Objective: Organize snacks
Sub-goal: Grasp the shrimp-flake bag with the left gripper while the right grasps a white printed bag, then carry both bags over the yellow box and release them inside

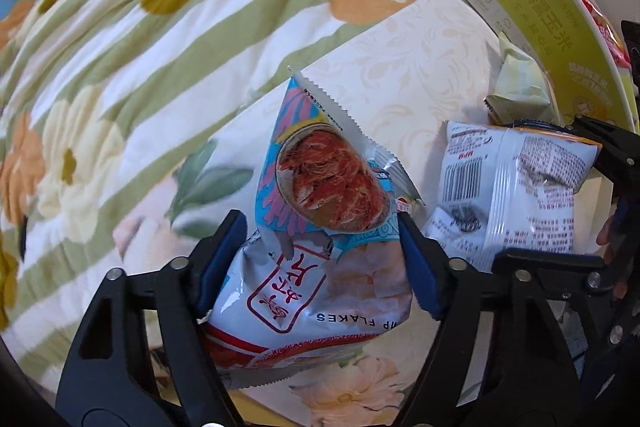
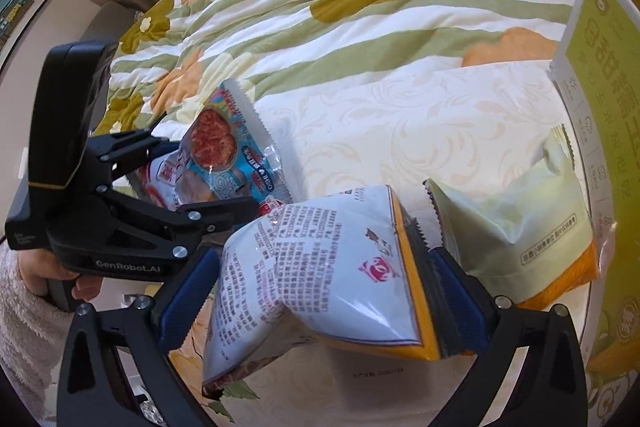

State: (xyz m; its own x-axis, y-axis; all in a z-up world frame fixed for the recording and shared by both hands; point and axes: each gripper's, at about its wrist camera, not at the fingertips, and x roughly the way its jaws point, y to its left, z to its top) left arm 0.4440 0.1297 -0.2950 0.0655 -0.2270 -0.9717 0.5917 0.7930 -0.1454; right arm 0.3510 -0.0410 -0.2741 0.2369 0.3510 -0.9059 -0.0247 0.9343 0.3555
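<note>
Left to right. The left gripper (image 1: 320, 251) is closed on the shrimp-flakes packet (image 1: 320, 223), its blue pads pressing the packet's two sides near mid-length; the upper sealed edge stands free ahead of the fingers and the lower end hangs back beneath them. The packet is puffed and glossy, so the pads bear on air-filled film. Judged risk: a quick swing or a slackened squeeze lets it slide out forward, and a harder squeeze may burst the seal or crush the contents.

To the right of this gripper, the right gripper (image 2: 324, 283) is clamped on the white-and-orange snack bag (image 2: 320, 267). Its right pad sits on the serrated end seam, while its left pad dents the soft body, so the bag hangs skewed. Judged risk: the bag pivots about the seam and drops.

Ahead and to the right of the right gripper lies the pale green packet (image 2: 512, 223), against the yellow-green box (image 2: 592, 95). The two held bags are nearly touching; judged risk: they may snag when moved apart, and a careless placement may nudge the green packet.
</note>
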